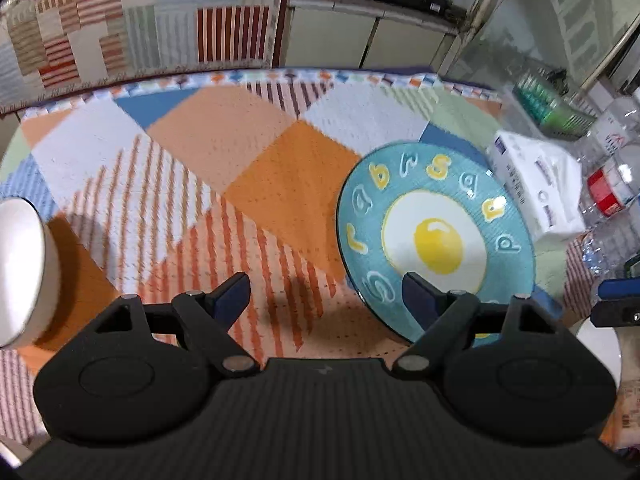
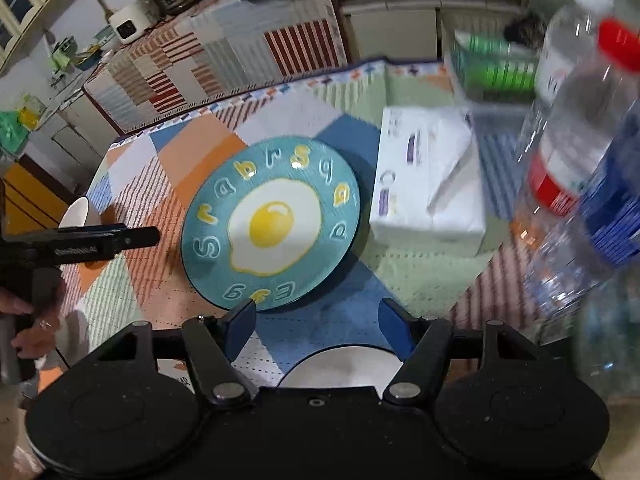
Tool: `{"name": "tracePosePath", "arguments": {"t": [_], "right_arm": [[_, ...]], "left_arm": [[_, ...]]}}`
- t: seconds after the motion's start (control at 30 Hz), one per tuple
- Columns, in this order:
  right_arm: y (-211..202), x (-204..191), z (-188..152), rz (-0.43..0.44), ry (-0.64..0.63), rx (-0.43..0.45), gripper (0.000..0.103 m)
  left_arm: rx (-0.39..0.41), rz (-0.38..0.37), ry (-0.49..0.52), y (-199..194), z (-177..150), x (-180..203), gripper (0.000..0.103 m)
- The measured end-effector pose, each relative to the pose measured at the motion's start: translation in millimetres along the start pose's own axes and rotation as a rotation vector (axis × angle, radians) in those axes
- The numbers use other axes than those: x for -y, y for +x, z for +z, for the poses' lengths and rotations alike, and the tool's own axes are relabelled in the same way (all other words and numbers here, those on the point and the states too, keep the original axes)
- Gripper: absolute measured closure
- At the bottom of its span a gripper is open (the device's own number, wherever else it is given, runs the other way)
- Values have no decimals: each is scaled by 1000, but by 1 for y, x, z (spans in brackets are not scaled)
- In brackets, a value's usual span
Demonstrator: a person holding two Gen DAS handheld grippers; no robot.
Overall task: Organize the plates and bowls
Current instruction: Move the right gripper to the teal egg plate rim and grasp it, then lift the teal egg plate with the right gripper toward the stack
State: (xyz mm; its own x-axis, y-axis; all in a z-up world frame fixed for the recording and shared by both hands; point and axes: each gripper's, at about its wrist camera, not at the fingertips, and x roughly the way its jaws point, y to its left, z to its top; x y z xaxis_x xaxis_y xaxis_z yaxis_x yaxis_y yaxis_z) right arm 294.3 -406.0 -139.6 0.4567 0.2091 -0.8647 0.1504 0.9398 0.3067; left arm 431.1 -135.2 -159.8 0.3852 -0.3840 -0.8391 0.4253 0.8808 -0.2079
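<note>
A teal plate point(image 1: 436, 236) point(image 2: 272, 220) painted with a fried egg and letters lies flat on the patchwork tablecloth. My left gripper point(image 1: 324, 296) is open and holds nothing; its right finger point(image 1: 416, 296) hangs over the plate's near rim. A white bowl point(image 1: 20, 276) point(image 2: 78, 210) sits at the table's left. My right gripper point(image 2: 319, 320) is open just short of the plate's near edge, and another white bowl point(image 2: 340, 364) point(image 1: 596, 348) shows below it between the fingers. The left gripper point(image 2: 100, 240) is also in the right wrist view, held by a hand point(image 2: 32, 320).
A white tissue pack point(image 2: 428, 184) point(image 1: 536, 184) lies right of the plate. Clear plastic bottles point(image 2: 568, 140) crowd the right side, with a green basket point(image 2: 496, 68) behind them. The table's far edge point(image 1: 280, 76) faces a cloth-covered counter.
</note>
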Motion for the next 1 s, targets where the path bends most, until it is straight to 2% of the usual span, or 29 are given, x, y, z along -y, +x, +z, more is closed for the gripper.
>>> {"name": "tracePosePath", "arguments": {"t": [0.07,0.2,0.37,0.53,0.6,0.63,0.67,0.7,0.77,0.8,0.87,0.93,1.0], "right_arm": [[11,3,1,27,38,-9,31],[39,9,6,6,68,-8,32],[63,23,9,22,171,17,41],[77,28,16,32,226,49,53],[82,27,19,28,235,56,57],[85,26,20,22,230,55,65],[88,24,21,15,219,56,70],[90,22,20,-3,207,60,85],[90,18,17,-32,202,104,84],[89,16,14,-40,201,120,83],[88,16,14,-42,186,123,83],[84,22,14,10,226,117,88],[75,21,13,46,205,135,89]], "left_arm": [[-9,-2,-12,8,-2,0,23],[15,19,-17,16,-7,4,23],[11,44,-55,29,-7,5,34],[-11,30,-108,39,-6,-1,44],[-14,1,-137,42,-6,-5,50],[-16,-16,-141,42,-6,-5,59],[-18,-47,-153,42,-6,-6,75],[-23,-85,-174,43,-7,-7,82],[-32,-119,-205,44,-6,-7,93],[-34,-121,-205,44,-6,-5,93],[-39,-77,-170,40,-6,3,92],[-29,-51,-140,32,-6,8,91],[-16,-49,-119,20,-7,9,91]]}}
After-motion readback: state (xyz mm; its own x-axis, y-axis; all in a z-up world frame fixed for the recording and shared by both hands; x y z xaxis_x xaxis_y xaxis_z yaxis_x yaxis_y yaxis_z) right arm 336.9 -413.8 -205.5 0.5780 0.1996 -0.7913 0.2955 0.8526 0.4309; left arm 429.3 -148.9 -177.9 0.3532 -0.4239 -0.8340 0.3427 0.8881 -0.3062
